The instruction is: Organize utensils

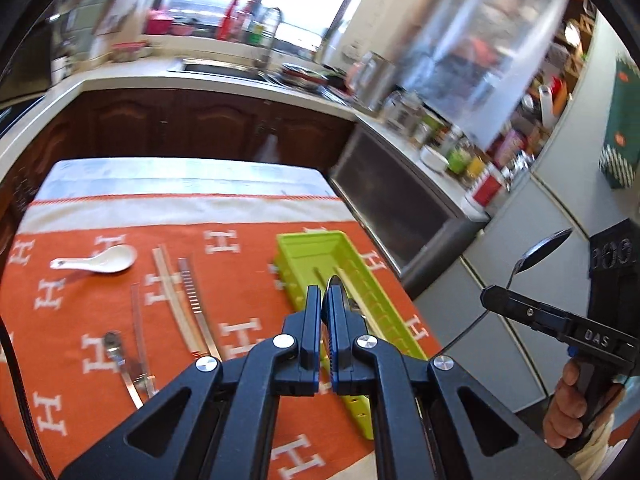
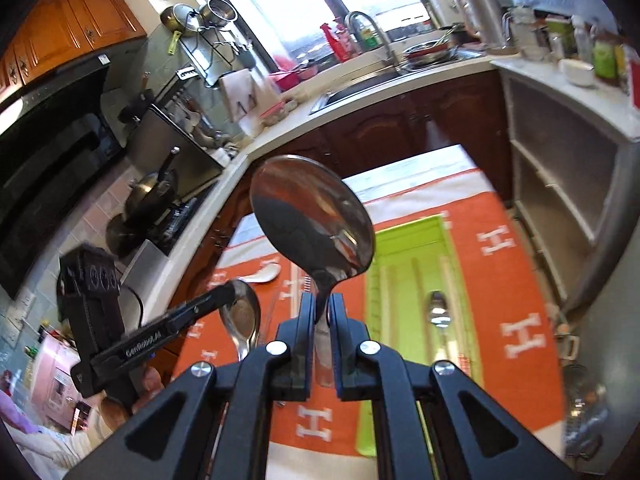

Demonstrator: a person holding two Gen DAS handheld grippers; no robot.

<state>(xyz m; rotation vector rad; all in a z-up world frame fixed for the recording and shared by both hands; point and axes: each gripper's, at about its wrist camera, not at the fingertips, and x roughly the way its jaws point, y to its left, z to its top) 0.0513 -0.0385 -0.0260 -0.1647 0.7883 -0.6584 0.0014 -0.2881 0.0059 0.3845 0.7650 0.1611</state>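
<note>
My left gripper (image 1: pixel 323 293) is shut on a small metal spoon (image 2: pixel 240 314), which shows edge-on between its fingers in the left wrist view. In the right wrist view the left gripper (image 2: pixel 229 294) hangs above the left part of the orange cloth (image 1: pixel 248 264). My right gripper (image 2: pixel 322 301) is shut on the neck of a large metal spoon (image 2: pixel 312 216), its bowl pointing up. That right gripper (image 1: pixel 491 295) and large spoon (image 1: pixel 546 249) are off the table's right edge. A lime-green utensil tray (image 1: pixel 304 248) lies below both grippers, with a metal spoon (image 2: pixel 438 314) and pale chopsticks (image 2: pixel 450 280) inside.
On the cloth's left lie a white ceramic spoon (image 1: pixel 100 261), wooden chopsticks (image 1: pixel 170 292), metal chopsticks (image 1: pixel 194 300) and more metal cutlery (image 1: pixel 120 354). A counter with a sink (image 1: pixel 216 68) runs behind, a grey cabinet (image 1: pixel 400 216) stands at the right.
</note>
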